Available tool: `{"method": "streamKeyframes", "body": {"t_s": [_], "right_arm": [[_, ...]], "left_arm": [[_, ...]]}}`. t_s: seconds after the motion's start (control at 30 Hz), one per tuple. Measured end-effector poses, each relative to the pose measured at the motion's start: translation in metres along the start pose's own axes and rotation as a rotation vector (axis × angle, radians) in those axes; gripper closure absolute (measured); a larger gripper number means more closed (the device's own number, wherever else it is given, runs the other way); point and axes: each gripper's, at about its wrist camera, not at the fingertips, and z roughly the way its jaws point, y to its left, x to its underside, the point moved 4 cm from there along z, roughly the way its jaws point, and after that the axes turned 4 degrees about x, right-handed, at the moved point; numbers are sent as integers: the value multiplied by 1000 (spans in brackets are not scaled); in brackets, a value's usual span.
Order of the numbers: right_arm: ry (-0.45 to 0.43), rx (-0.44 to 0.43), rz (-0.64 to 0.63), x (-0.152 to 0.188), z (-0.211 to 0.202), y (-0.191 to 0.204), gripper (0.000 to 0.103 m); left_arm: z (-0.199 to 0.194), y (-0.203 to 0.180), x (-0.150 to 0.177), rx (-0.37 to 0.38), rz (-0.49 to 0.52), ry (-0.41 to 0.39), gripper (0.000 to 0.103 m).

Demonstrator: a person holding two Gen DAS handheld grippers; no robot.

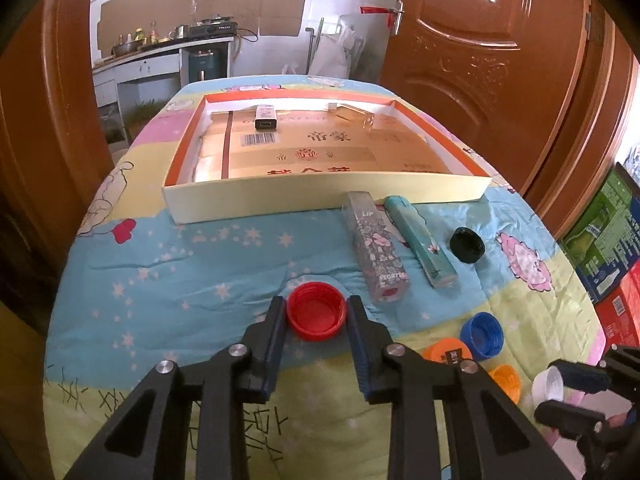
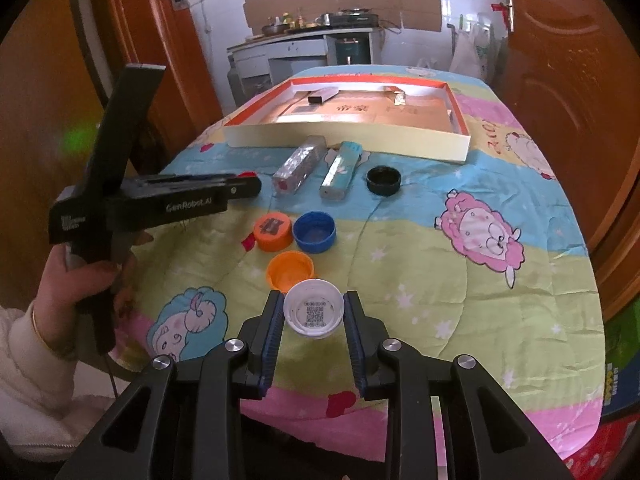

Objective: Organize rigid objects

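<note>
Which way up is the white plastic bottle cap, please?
Open side up: the white plastic bottle cap, between the right tool's fingers, shows its hollow interior and a QR code printed inside.

Both the left gripper (image 1: 316,306) and right gripper (image 2: 313,303) have their fingers closed around something, held low and level.

Ribbed plastic red cap (image 1: 316,311), soft printed cloth quilt (image 1: 192,280), matt cardboard tray (image 1: 320,200)

red cap (image 1: 316,316) open-side up between tool fingers, white cap (image 2: 313,313) likewise, QR code inside
</note>
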Motion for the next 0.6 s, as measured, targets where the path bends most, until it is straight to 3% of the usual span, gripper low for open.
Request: {"method": "streamKeyframes", "body": {"t_s": [0.6], "right_arm": [[-162,8,55,-72,-27,-4,72]], "left_arm": [[-80,-20,-36,-48,-12,-154,72]]}}
